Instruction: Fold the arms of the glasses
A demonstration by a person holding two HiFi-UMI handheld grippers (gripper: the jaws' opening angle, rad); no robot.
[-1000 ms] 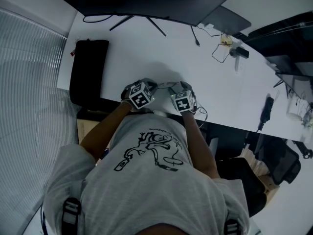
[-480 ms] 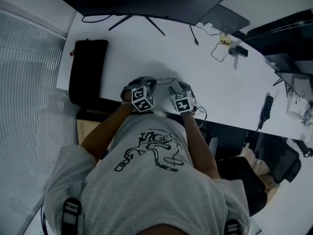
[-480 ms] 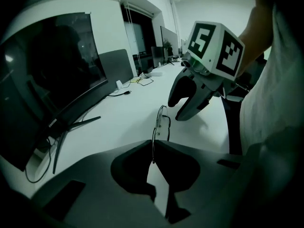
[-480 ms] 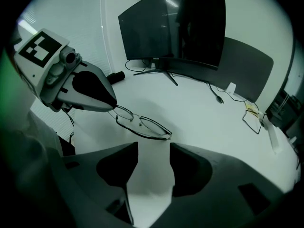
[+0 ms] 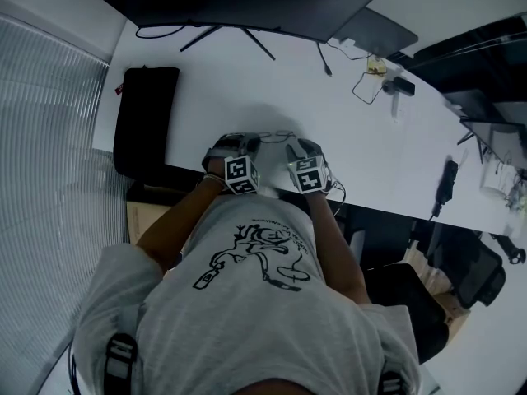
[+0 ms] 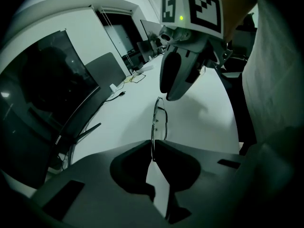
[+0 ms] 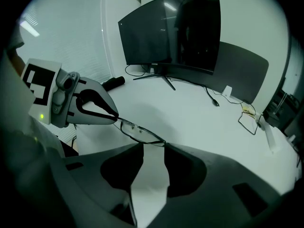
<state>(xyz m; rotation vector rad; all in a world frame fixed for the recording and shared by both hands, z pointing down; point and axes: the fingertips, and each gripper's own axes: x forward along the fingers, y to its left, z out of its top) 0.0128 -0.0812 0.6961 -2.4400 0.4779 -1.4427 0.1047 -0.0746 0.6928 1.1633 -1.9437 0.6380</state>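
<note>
Head view: glasses point(image 5: 276, 137) held over white desk point(image 5: 247, 81) near front edge, at 6 o'clock from monitor point(image 5: 239, 2). One frame end is clamped in left gripper point(image 5: 247, 141). Right gripper point(image 5: 291, 146), at its 3 o'clock, has jaws just narrowed, not yet pressed on opposite end.

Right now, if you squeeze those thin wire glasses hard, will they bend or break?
Probably bendy: the thin wire-framed glasses have very slim rims. Probably light too: the left gripper pinches just one end. Squeezed hard, they might snap.
</note>
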